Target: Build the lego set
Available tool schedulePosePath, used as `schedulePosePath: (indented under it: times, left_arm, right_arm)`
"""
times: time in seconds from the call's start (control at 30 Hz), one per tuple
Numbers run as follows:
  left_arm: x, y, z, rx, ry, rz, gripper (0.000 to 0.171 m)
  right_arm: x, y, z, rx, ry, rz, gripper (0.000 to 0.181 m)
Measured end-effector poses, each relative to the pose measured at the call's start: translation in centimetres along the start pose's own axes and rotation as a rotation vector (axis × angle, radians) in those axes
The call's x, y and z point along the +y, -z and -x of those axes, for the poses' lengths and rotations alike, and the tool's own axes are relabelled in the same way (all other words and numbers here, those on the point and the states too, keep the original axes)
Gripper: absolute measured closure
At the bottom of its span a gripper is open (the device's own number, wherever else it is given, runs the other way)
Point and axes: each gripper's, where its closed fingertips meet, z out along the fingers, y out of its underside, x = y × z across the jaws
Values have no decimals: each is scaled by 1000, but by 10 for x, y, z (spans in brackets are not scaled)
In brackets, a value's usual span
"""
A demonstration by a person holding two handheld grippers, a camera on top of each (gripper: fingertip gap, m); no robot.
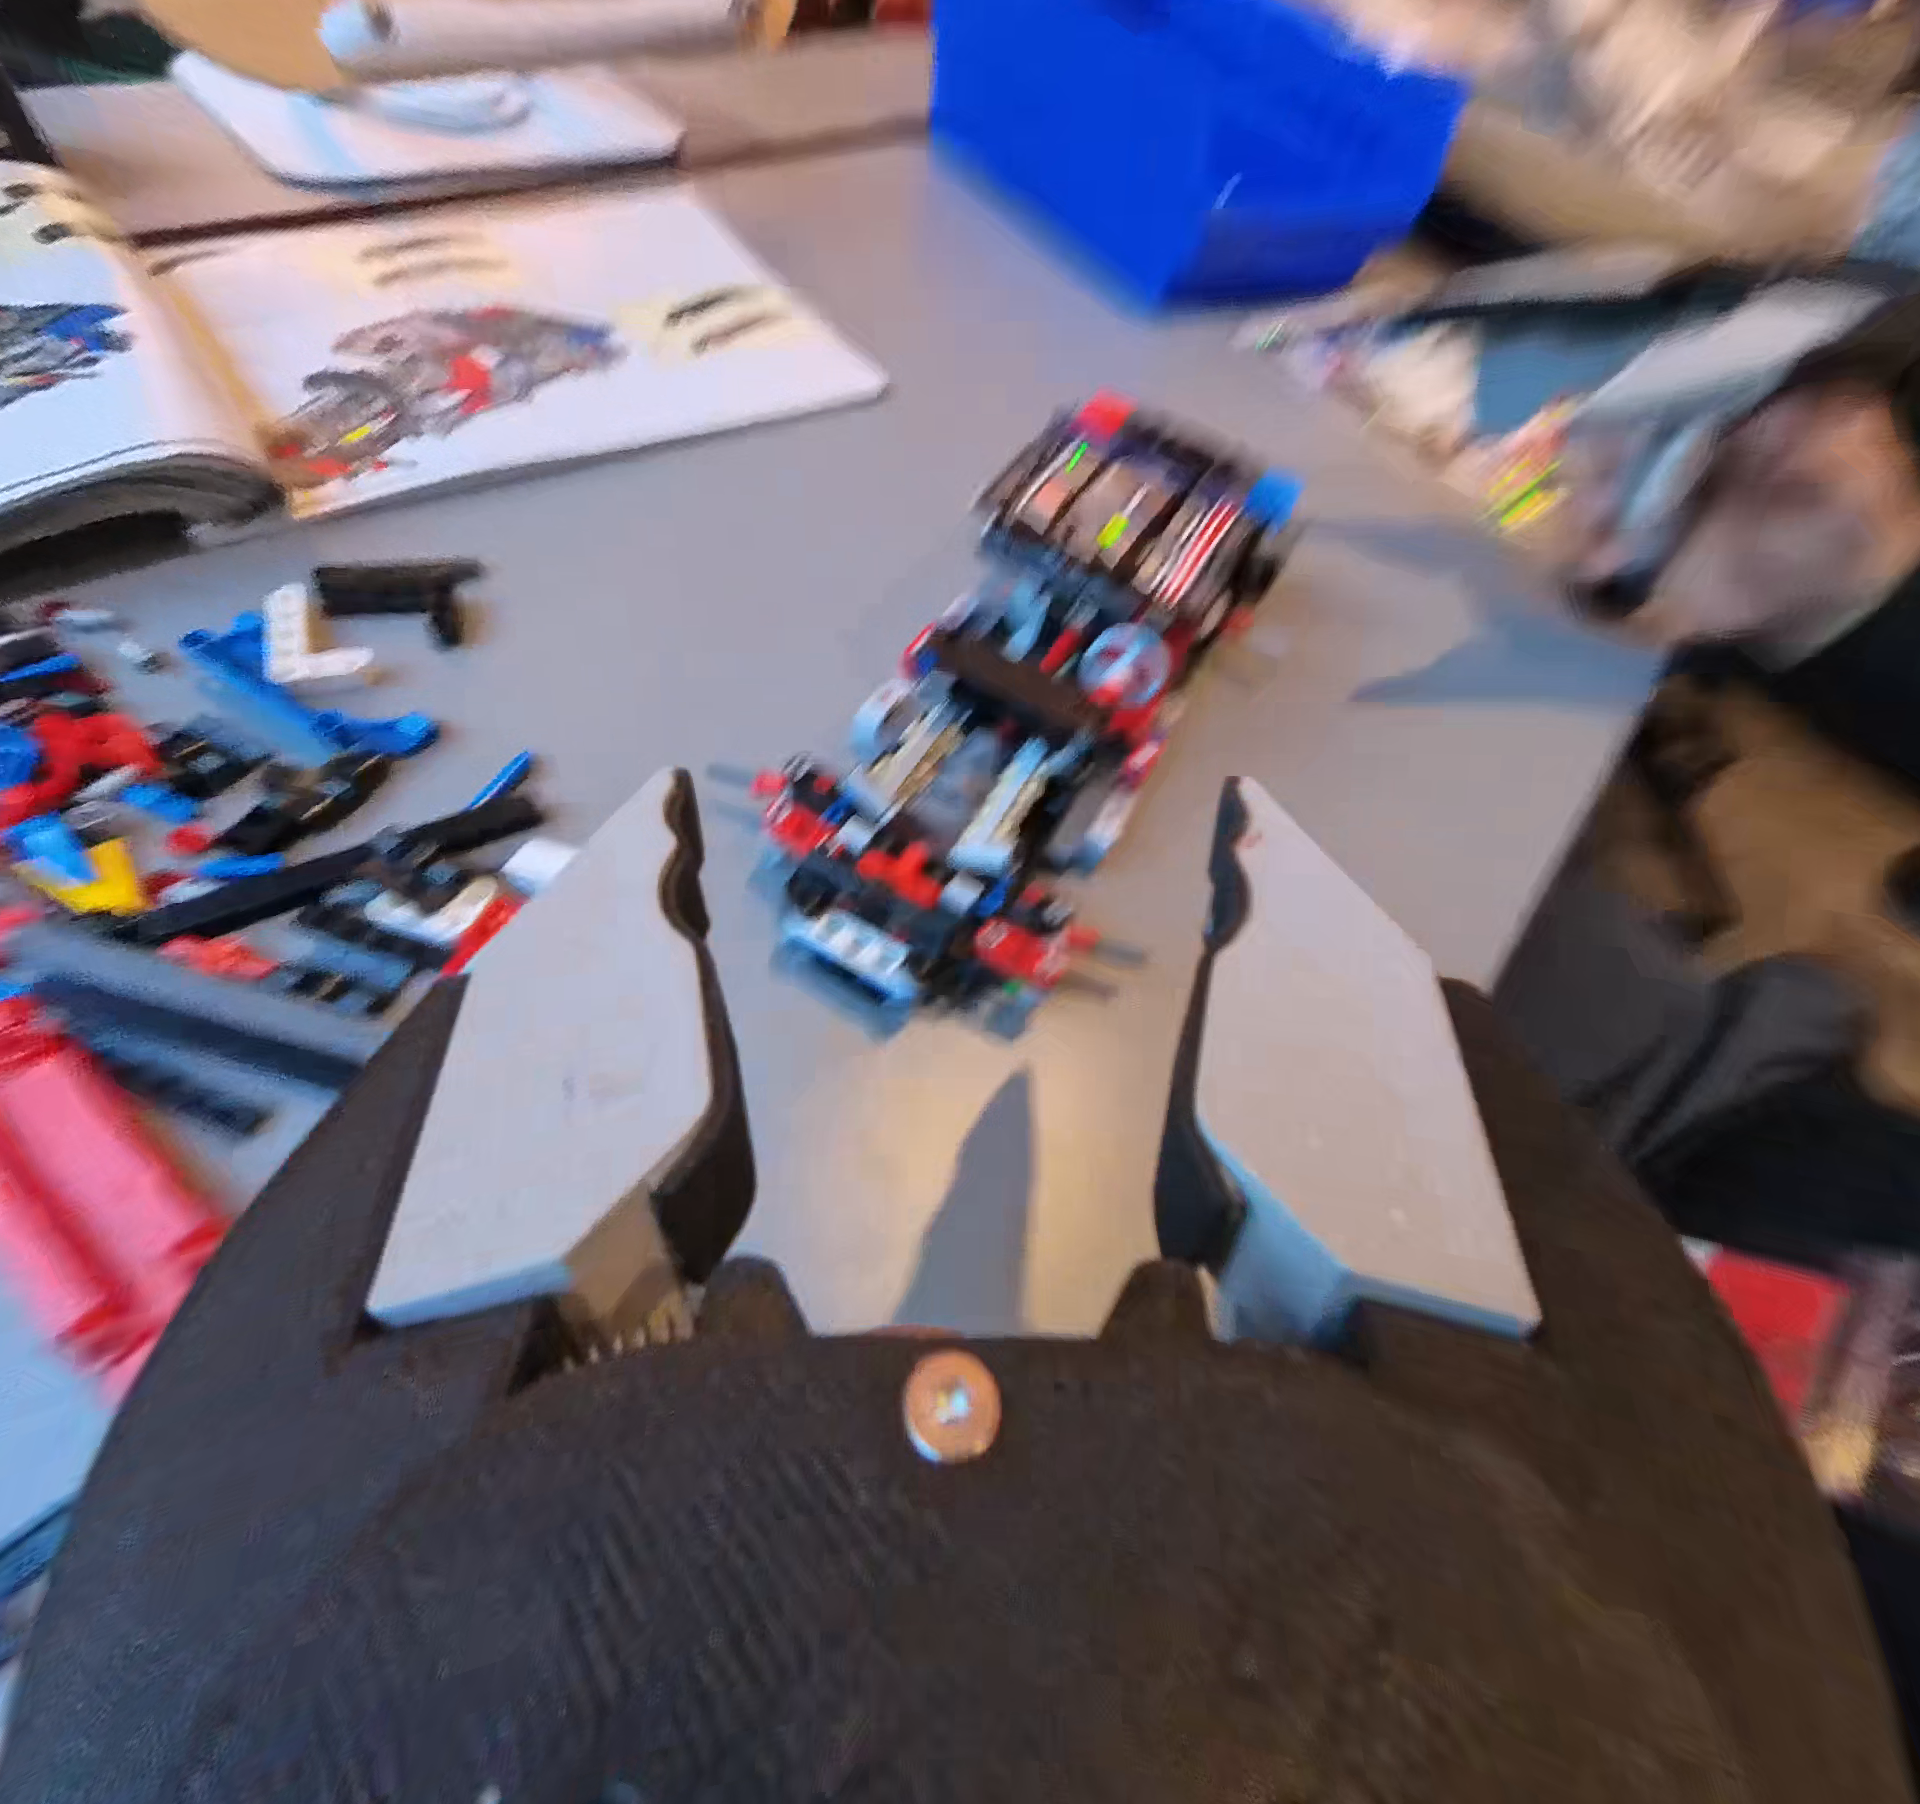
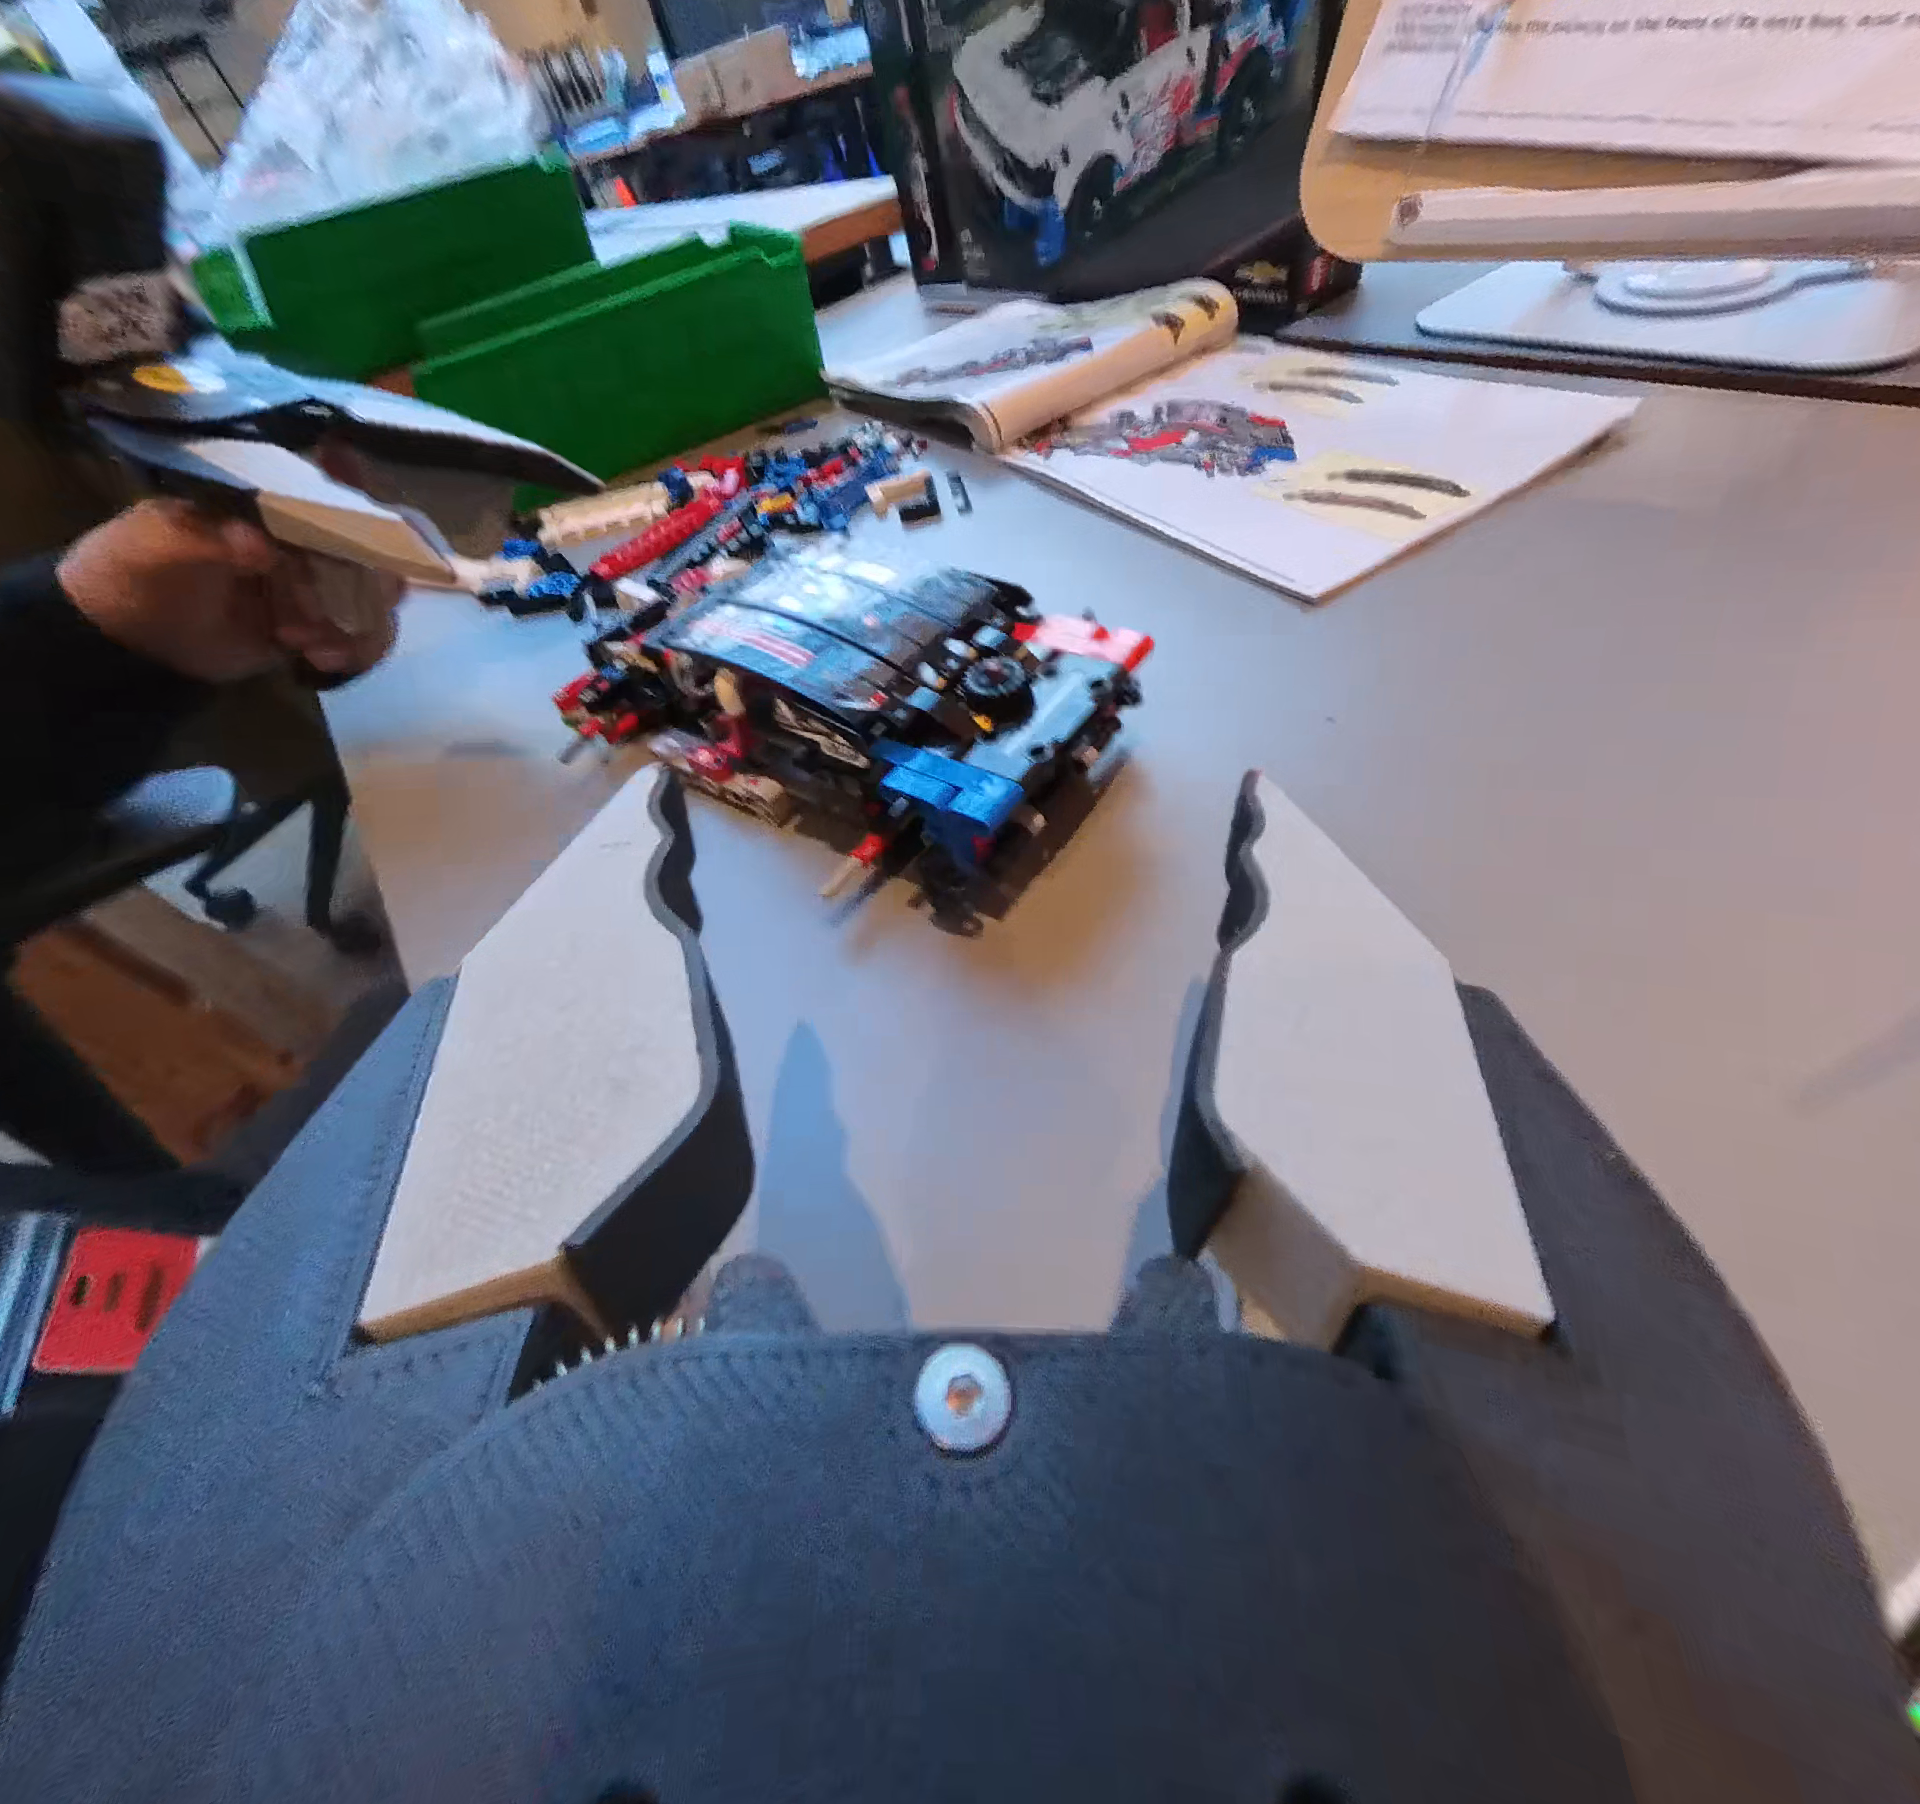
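Observation:
A partly built lego car (image 1: pixel 1039 715), black, grey, red and blue, stands on the grey table (image 1: pixel 727 528). It also shows in the right wrist view (image 2: pixel 862 705). My left gripper (image 1: pixel 956 798) is open and empty, hovering just short of the car's near end. My right gripper (image 2: pixel 961 798) is open and empty, just short of the car's blue end. A pile of loose lego pieces (image 1: pixel 208 819) lies left of the car and shows beyond it in the right wrist view (image 2: pixel 748 507). The left gripper, held in a hand, shows at the left there (image 2: pixel 343 497). The left wrist view is motion-blurred.
An open instruction booklet (image 1: pixel 416 352) lies at the back left, also seen in the right wrist view (image 2: pixel 1247 445). A blue bin (image 1: pixel 1174 113), green bins (image 2: pixel 582 320), the set's box (image 2: pixel 1101 81), a stand with a sheet (image 2: pixel 1662 196) and the table's right edge (image 1: pixel 1558 871) surround the work area.

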Motion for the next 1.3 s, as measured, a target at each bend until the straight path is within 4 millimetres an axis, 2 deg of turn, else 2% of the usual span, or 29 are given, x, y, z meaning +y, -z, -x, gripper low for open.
schedulePosePath:
  times: [0.07,0.13,0.23,0.37,0.47,0.6,0.67,0.8,0.93,1.1,1.23,1.3]
  left_arm:
    - [-29,9,-12,112,104,-152,85]
    - [-40,10,-16,143,63,-223,93]
    - [-21,-4,-4,36,-115,-160,94]
    - [-19,-4,-4,4,-220,-232,99]
    - [-20,-5,-13,39,-210,-272,101]
    - [-11,-14,-25,67,-232,-260,103]
    - [-12,-17,-25,67,-239,-268,102]
    - [-21,-16,-11,35,-208,-322,104]
    - [-27,-6,4,-4,-148,-373,108]
    - [-25,-11,8,-24,-144,-347,105]
    - [-27,-14,15,-46,-128,-337,113]
    - [-43,-24,25,-65,-155,-297,116]
  right_arm:
    - [-12,4,12,-6,12,-61,83]
    - [-13,6,15,7,35,-58,86]
    - [5,3,5,59,72,27,86]
    - [23,0,-11,112,120,67,88]
    - [15,-2,-15,117,155,28,102]
    - [15,-10,-27,113,166,58,99]
    - [12,-13,-33,116,172,50,98]
    - [5,-13,-41,106,137,9,98]
    - [0,-11,-44,76,100,-26,101]
    - [-3,-19,-48,54,110,-27,104]
    - [-9,-25,-51,0,64,-50,106]
    - [-13,-29,-52,-46,15,-70,105]
